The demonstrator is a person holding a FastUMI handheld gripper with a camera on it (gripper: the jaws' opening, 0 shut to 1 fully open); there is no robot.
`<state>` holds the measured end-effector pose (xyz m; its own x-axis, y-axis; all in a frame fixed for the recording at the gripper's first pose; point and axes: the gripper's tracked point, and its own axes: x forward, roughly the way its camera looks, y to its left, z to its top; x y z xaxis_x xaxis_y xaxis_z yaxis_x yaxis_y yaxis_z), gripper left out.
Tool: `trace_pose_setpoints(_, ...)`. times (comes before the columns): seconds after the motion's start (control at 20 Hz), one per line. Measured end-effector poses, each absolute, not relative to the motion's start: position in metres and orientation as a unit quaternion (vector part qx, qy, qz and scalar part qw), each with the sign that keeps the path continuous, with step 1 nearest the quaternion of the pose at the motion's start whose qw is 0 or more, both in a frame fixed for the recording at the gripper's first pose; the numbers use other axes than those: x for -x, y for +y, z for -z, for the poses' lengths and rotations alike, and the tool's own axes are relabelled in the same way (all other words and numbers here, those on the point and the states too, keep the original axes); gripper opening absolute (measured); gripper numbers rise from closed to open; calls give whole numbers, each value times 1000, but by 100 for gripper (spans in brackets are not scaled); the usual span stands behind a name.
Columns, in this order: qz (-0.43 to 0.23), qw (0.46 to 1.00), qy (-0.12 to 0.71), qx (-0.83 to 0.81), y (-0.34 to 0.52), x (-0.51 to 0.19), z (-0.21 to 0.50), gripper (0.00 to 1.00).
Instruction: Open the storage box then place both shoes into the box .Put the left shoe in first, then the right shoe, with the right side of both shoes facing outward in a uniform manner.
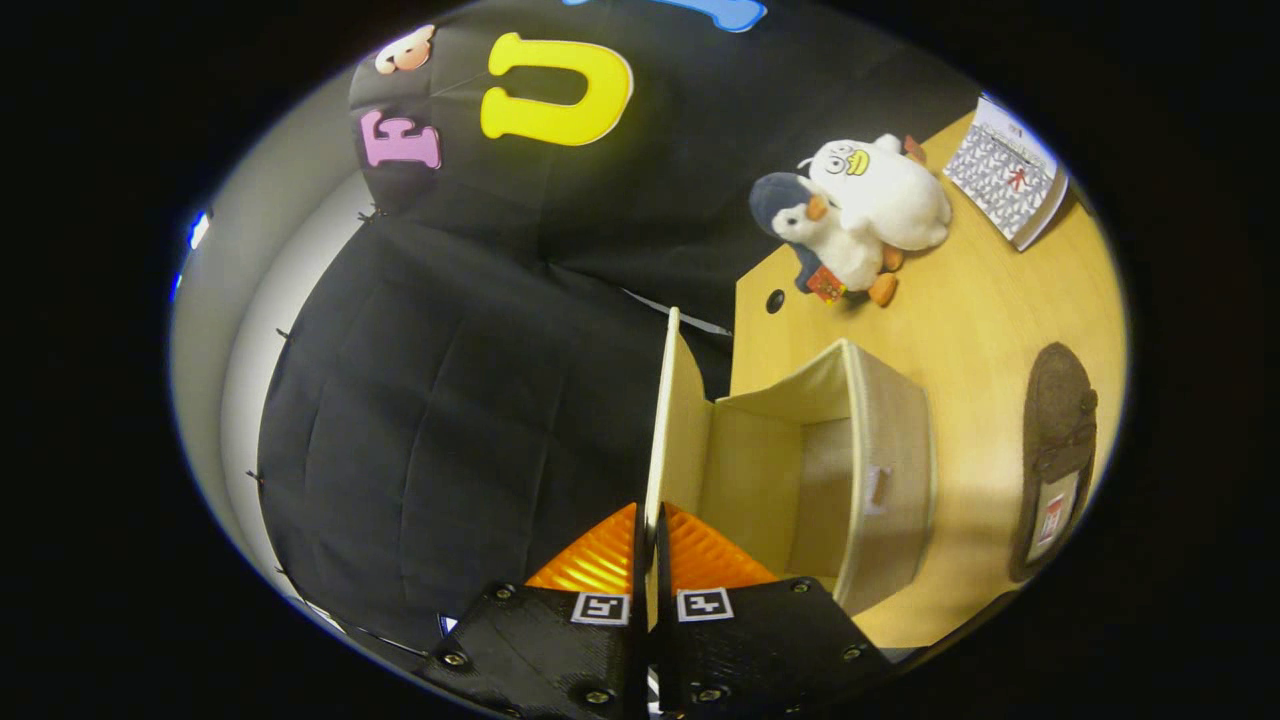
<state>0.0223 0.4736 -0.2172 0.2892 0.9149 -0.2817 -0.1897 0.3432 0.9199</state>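
A beige fabric storage box (893, 440) stands on the wooden table (985, 320), its inside showing and bare. Its lid (682, 400) is swung up and stands on edge, running from between my fingers away from me. My gripper (650, 525) is shut on the lid's near edge, one finger on each face. One dark shoe (1056, 455) lies on the table beyond the box's far side, apart from it. No second shoe shows.
Two plush toys, a white duck (885, 190) and a blue-and-white penguin (825, 240), sit near the table's corner. A patterned booklet (1008, 170) stands past them. A small dark hole (775, 300) marks the tabletop near its edge. The black cloth wall hangs behind the lid.
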Motion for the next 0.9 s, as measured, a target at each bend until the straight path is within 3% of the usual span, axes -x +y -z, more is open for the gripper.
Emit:
trace_pose_setpoints(0.45,-446,690,439,-365,611,-5,179,5)
trace_pose_setpoints(0.9,-443,684,484,-320,734,10,219,6)
